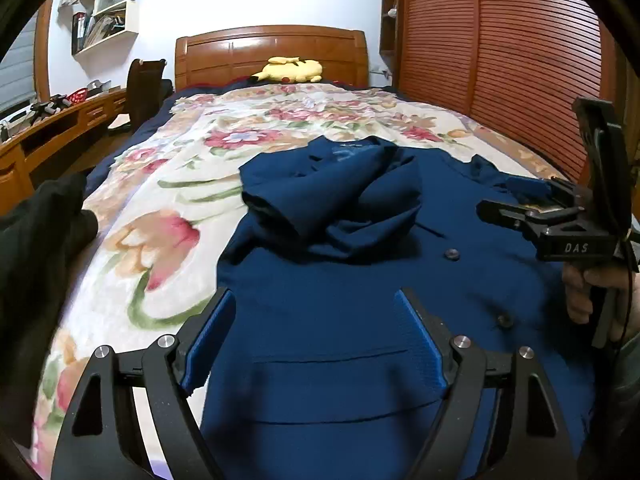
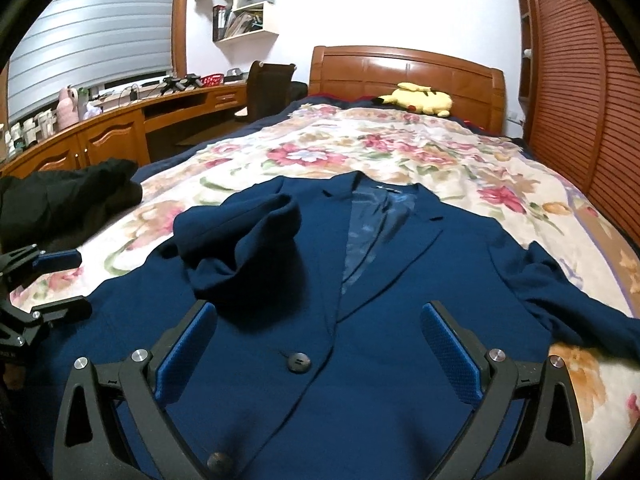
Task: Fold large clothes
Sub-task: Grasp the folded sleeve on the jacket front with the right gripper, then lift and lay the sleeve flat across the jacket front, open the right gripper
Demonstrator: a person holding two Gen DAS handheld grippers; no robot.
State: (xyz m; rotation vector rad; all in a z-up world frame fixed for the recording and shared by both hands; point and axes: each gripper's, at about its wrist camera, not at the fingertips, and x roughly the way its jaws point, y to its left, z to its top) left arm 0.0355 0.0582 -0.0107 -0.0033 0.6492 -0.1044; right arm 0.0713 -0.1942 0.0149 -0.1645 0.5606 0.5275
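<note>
A navy blue suit jacket (image 2: 384, 320) lies face up on the floral bedspread, collar toward the headboard; it also shows in the left wrist view (image 1: 328, 320). Its left sleeve (image 2: 244, 248) is folded over onto the chest in a loose heap. Its right sleeve (image 2: 576, 304) lies stretched out to the right. My left gripper (image 1: 316, 300) is open above the jacket's lower left part, holding nothing. My right gripper (image 2: 316, 312) is open above the jacket's front by a dark button (image 2: 298, 361), holding nothing. The right gripper (image 1: 520, 212) also shows from the side in the left wrist view.
A black garment (image 2: 68, 200) lies on the bed's left edge. A yellow plush toy (image 2: 420, 98) rests by the wooden headboard (image 2: 404, 66). A wooden desk (image 2: 120, 128) and chair (image 2: 268, 88) stand to the left. A slatted wardrobe (image 2: 580, 92) stands to the right.
</note>
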